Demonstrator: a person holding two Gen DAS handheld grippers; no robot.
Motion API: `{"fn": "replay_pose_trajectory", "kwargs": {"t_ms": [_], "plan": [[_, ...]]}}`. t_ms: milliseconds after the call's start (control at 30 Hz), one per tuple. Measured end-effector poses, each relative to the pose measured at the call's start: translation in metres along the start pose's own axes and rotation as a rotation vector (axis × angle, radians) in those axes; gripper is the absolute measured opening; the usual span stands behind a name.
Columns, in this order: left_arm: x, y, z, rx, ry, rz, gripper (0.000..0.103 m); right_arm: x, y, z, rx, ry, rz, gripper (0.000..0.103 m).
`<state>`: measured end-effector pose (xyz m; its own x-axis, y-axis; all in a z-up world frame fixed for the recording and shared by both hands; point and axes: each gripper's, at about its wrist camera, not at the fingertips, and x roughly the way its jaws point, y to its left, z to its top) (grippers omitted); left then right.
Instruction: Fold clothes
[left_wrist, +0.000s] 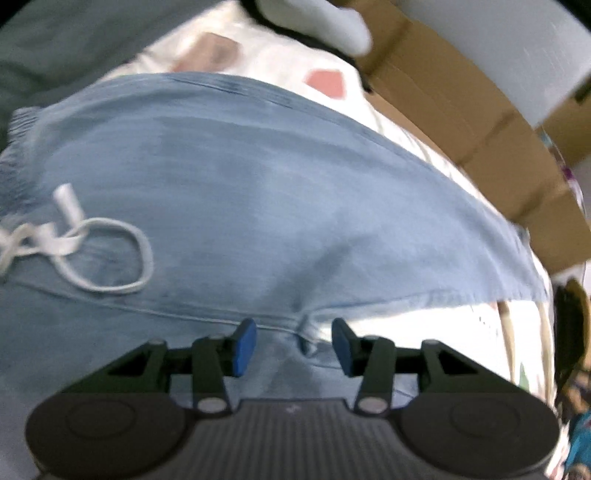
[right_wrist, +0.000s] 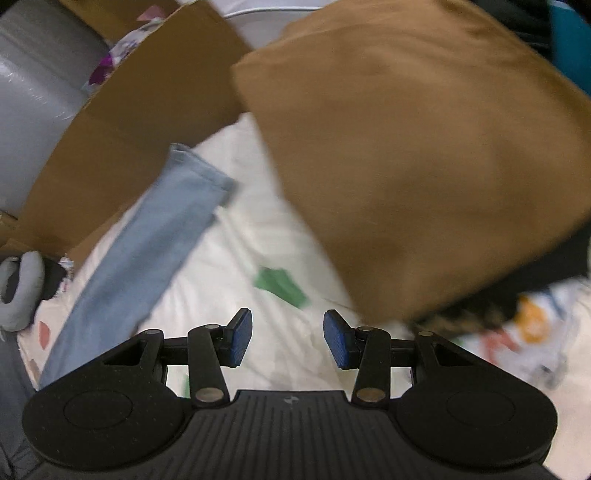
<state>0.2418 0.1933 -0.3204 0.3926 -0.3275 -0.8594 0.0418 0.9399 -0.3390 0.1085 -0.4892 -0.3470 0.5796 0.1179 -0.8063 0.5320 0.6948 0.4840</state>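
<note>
Light blue drawstring trousers (left_wrist: 258, 206) lie spread across a white patterned bed sheet (left_wrist: 288, 62), with a white drawstring (left_wrist: 92, 240) looped at the left. My left gripper (left_wrist: 293, 345) hangs open over the crotch seam, nothing pressed between its blue pads (left_wrist: 243, 347). In the right wrist view one trouser leg (right_wrist: 147, 243) stretches up to its hem at the cardboard. My right gripper (right_wrist: 288, 338) stands open above bare sheet (right_wrist: 240, 258), to the right of that leg. A folded brown garment (right_wrist: 424, 166) lies ahead on the right.
Cardboard box walls (left_wrist: 461, 122) (right_wrist: 129, 122) border the far side of the bed. A grey rounded object (right_wrist: 22, 288) sits at the left edge. Colourful clothes (right_wrist: 528, 325) lie under and beside the brown garment. A teal item (left_wrist: 581, 439) shows at the right margin.
</note>
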Motion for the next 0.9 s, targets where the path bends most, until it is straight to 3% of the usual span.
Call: {"fn": "replay_pose_trajectory", "kwargs": {"t_ms": [167,467,533,567,833,867,900], "plan": [[0.023,-0.019,-0.001,0.104,0.016,0.009,0.051,0.038,0.032,0.019,-0.019,-0.005,0.046,0.050],[0.051,-0.018,-0.007,0.163,0.038,0.028,0.048,0.105,0.074,0.043,-0.048,-0.013,0.102,0.050],[0.053,-0.017,-0.006,0.185,0.046,0.044,0.041,0.116,0.074,0.050,-0.020,-0.020,0.100,0.050],[0.053,-0.017,-0.005,0.200,0.052,0.058,0.025,0.122,0.073,0.053,-0.004,-0.024,0.098,0.050],[0.040,-0.002,0.003,0.179,0.091,-0.043,0.018,0.144,0.062,0.085,0.152,-0.096,0.125,0.050],[0.039,-0.001,0.004,0.178,0.095,-0.053,0.018,0.146,0.061,0.089,0.170,-0.107,0.123,0.048],[0.037,0.001,0.006,0.173,0.100,-0.067,0.017,0.147,0.060,0.093,0.187,-0.117,0.122,0.040]]}}
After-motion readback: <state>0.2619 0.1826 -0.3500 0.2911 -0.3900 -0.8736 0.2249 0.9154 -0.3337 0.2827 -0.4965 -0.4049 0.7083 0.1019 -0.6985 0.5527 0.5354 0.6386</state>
